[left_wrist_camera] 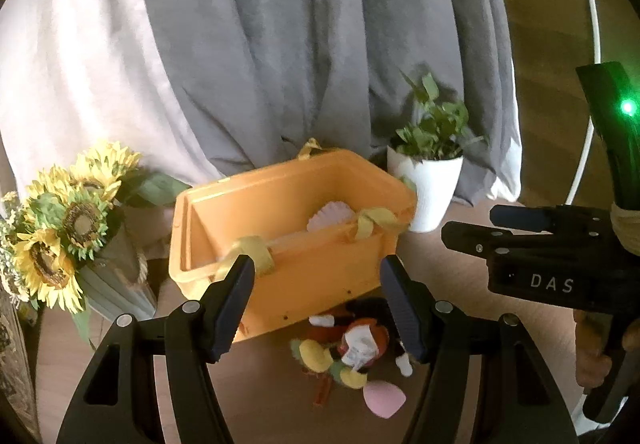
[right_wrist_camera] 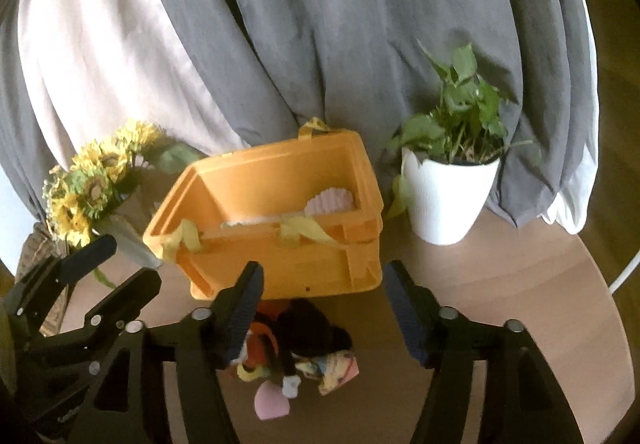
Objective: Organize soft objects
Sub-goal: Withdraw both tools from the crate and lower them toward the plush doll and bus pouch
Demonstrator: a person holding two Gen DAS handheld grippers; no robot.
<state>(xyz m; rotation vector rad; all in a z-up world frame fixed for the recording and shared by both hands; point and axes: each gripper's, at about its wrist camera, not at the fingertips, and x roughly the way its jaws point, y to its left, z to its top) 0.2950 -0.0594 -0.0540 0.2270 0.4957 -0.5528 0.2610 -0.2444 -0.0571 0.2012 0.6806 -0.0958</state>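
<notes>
Orange crate (right_wrist_camera: 280,244) sits mid-tabletop, the soft toy pile (right_wrist_camera: 296,348) touching its near wall. Both left tongs (left_wrist_camera: 320,308) and right tongs (right_wrist_camera: 320,314) hang wide and empty. Closing both on the tangled heap risks dragging neighbours out.

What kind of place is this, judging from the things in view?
Probably a room in a home, though I cannot be sure. A round wooden table stands before long grey curtains. On it stand a potted plant and a bunch of sunflowers, beside an orange box and soft toys.
</notes>
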